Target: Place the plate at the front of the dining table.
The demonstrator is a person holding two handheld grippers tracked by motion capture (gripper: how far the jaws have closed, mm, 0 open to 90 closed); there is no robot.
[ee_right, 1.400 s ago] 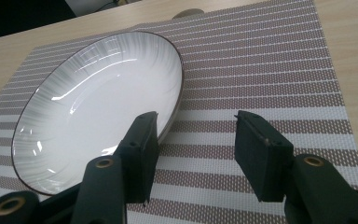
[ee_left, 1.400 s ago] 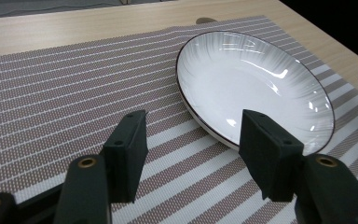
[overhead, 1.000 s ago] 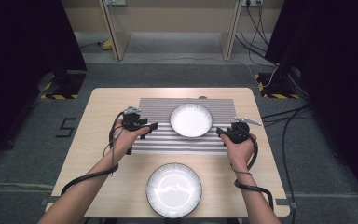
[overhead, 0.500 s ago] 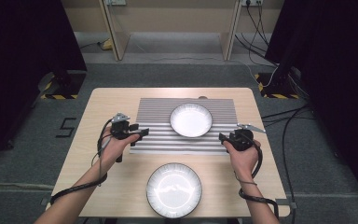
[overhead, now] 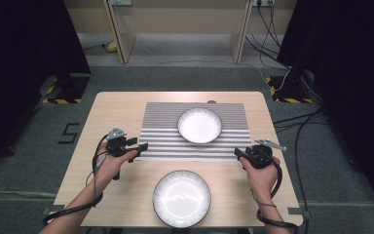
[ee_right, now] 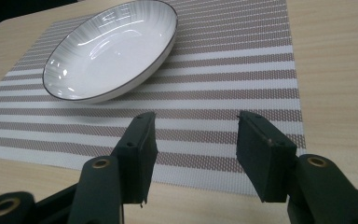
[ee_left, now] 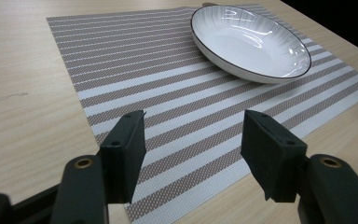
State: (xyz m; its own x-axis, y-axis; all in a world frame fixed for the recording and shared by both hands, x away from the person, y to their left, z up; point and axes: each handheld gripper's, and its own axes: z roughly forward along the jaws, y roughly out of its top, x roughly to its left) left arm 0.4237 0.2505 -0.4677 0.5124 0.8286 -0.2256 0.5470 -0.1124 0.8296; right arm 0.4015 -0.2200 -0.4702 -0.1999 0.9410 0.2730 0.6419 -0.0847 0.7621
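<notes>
A pale wooden table (overhead: 117,109) carries a brown-and-white striped woven placemat (overhead: 165,122), with a white dark-rimmed ceramic plate (overhead: 199,125) resting on it. Both the left gripper (overhead: 141,146) and right gripper (overhead: 237,151) flank the mat's near corners, jaws spread and empty, seemingly poised to grasp it.

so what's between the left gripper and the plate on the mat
Nothing but bare striped placemat. The left gripper view shows the open left gripper over the mat's near corner, with the plate farther along the mat and nothing in the way.
</notes>
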